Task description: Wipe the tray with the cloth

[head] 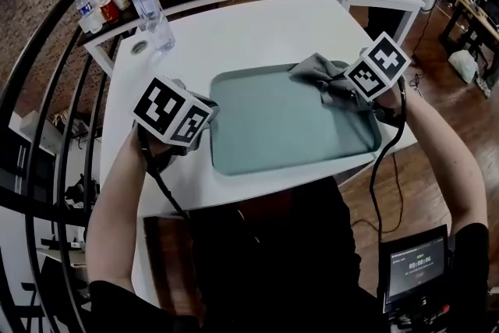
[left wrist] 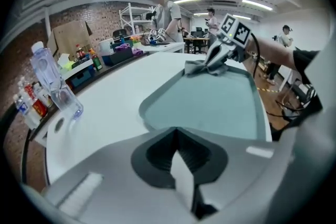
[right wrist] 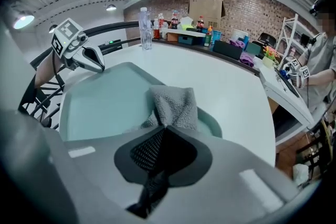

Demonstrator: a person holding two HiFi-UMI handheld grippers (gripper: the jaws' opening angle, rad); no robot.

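**Right claw clamped on the cloth at the tray's corner, left claw shut at the opposite rim**

Your right claw (right wrist: 163,128) is closed on the grey cloth (right wrist: 176,105). A pinch of the terry fabric is caught between its jaws, and the rest bunches up just ahead of its tips. The cloth lies in the corner of the teal tray (head: 288,132) directly in front of this claw, and its far fold reaches the raised rim. Off to this claw's left, the tray's flat floor lies bare all the way across to your other claw.

Your left claw (left wrist: 176,132) has its jaws brought together, and nothing shows between them. Its tips sit right at the tray's rim, on the side opposite the cloth. You cannot tell from either view whether the rim itself is nipped between the jaws or the tips only rest against it. From this claw the tray spreads straight ahead, with the cloth and your right claw at its far end.

The tray lies flat on the white desk (head: 249,31). Ahead and to the left of your left claw stand a clear water bottle (left wrist: 44,68) and, just beside it, a clear cup (left wrist: 67,103). Both are well apart from the tray.
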